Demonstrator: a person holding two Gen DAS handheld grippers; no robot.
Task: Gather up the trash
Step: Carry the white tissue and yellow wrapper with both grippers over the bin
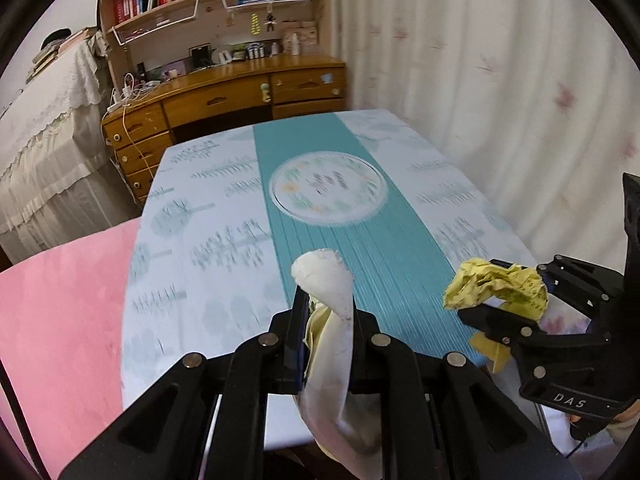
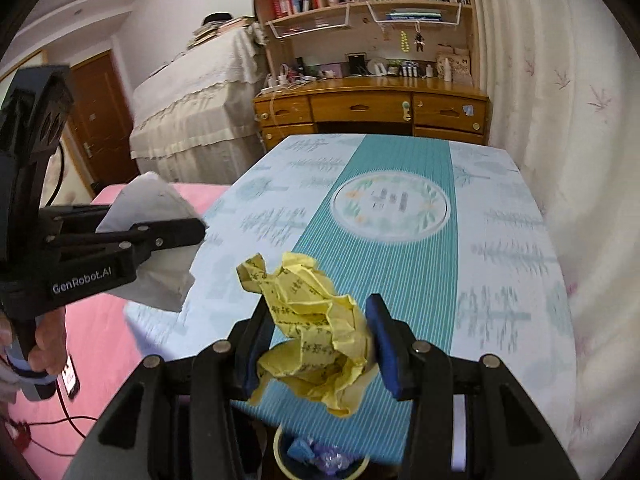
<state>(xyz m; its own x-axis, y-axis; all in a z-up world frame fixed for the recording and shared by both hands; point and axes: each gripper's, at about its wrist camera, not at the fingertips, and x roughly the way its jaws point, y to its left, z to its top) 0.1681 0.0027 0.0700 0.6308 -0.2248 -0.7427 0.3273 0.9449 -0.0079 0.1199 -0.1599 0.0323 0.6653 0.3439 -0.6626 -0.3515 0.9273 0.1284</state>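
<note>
The left claw is pinching a crumpled white tissue tight between its nearly closed pads, holding it above the near edge of the table and its patterned cloth. To its right, the right claw is gripping a crumpled yellow paper printed with dark characters, its blue-padded fingers standing half apart around the wad. Below the table's near edge, a round bin is sitting with blue and purple wrappers inside.

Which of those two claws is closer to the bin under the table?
Right. The right gripper, holding yellow paper, is almost directly above the bin. The left gripper, clamping white tissue, is further left.
</note>
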